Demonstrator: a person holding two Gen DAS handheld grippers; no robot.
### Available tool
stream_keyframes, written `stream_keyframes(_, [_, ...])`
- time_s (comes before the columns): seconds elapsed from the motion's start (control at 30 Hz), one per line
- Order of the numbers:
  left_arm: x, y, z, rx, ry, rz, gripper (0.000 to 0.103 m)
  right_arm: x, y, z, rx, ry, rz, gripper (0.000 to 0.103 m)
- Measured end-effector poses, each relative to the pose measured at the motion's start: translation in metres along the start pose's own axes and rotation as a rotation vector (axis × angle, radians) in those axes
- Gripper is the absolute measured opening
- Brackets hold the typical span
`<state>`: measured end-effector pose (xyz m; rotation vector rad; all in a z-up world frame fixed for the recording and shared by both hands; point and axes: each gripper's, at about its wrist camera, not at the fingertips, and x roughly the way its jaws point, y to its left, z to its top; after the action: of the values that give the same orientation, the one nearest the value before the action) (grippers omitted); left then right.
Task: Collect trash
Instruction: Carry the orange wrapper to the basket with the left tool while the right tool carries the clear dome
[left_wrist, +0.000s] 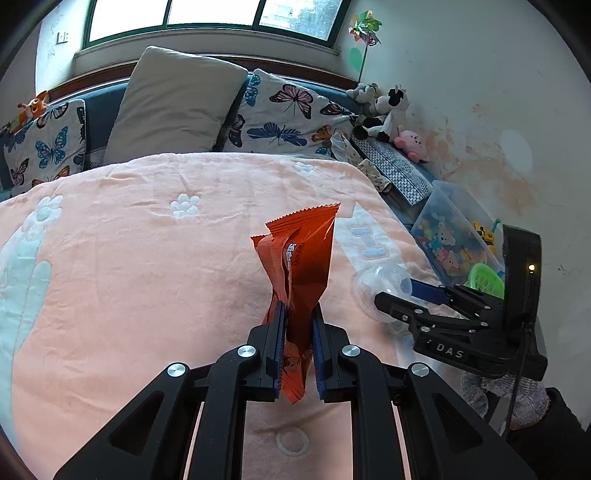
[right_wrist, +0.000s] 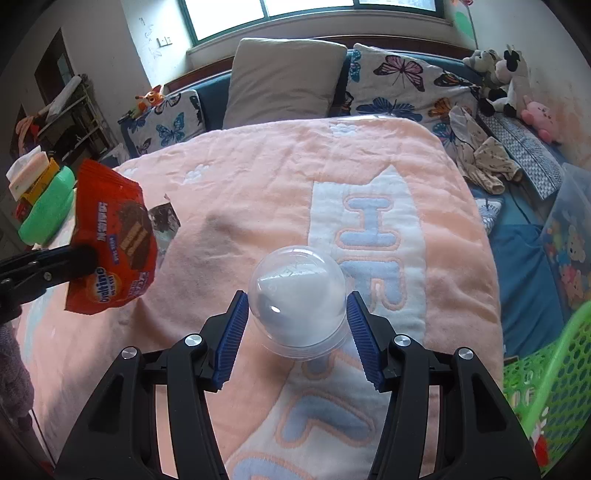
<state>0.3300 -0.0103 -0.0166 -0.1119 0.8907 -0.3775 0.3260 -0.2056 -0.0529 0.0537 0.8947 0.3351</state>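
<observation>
An orange snack wrapper (left_wrist: 303, 251) stands crumpled between the blue pads of my left gripper (left_wrist: 298, 308), which is shut on it just above the pink blanket (left_wrist: 129, 277). The right wrist view shows that wrapper (right_wrist: 114, 254) at the far left, clamped by a black finger. A clear plastic dome lid (right_wrist: 299, 299) sits between the pads of my right gripper (right_wrist: 296, 295), and both pads touch its sides. In the left wrist view the dome (left_wrist: 376, 280) and the right gripper (left_wrist: 395, 291) are at the right, near the bed's edge.
A silvery torn wrapper piece (right_wrist: 164, 221) lies on the blanket behind the orange wrapper. A green mesh basket (right_wrist: 546, 387) is at the lower right, with a clear toy box (left_wrist: 450, 236) beside the bed. Pillows (left_wrist: 173, 103) and plush toys (left_wrist: 388, 110) line the headboard.
</observation>
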Motion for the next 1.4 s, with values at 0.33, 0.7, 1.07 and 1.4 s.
stream_keyframes(0.33, [-0.011, -0.028, -0.008, 0.024, -0.002, -0.03, 0.013, -0.05, -0.008, -0.021, 0.026, -0.04, -0.001, 0.056])
stream_keyframes(0.7, [-0.016, -0.09, -0.017, 0.091, 0.007, -0.117, 0.013, -0.121, -0.05, -0.066, 0.119, -0.092, -0.058, 0.056])
stream_keyframes(1.07, [-0.006, -0.172, -0.02, 0.187, 0.03, -0.219, 0.013, -0.177, -0.129, -0.115, 0.259, -0.108, -0.196, 0.056])
stream_keyframes(1.4, [0.008, -0.233, -0.023, 0.254, 0.06, -0.278, 0.013, -0.192, -0.179, -0.146, 0.371, -0.098, -0.288, 0.057])
